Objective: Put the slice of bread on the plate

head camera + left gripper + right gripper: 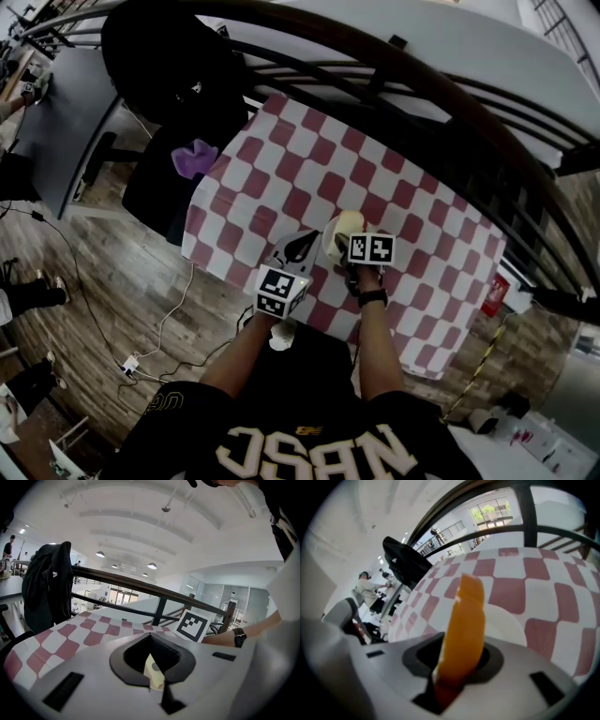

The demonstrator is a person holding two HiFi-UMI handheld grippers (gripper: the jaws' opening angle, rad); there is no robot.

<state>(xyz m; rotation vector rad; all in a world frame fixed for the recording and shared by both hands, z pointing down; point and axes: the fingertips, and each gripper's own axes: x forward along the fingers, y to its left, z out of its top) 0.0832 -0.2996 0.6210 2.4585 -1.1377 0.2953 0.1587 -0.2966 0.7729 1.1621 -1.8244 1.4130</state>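
Note:
An orange-brown slice of bread [465, 620] stands on edge between the jaws of my right gripper [456, 662], which is shut on it. Just beyond and below it lies a white plate [510, 626] on the red-and-white checked tablecloth [511, 588]. From the head view the right gripper [347, 239] hangs over the pale plate [336, 234] near the table's front edge. My left gripper [304, 245] is close beside it on the left. Its jaws [154, 667] look shut, with only a pale sliver in the slit. It holds nothing I can make out.
The checked cloth [281, 169] covers a small table beside a dark curved railing [422, 84]. A black jacket [169, 66] and a purple cloth [194, 157] hang at the table's left. Cables [159, 337] run over the wooden floor. A grey desk [56, 122] stands far left.

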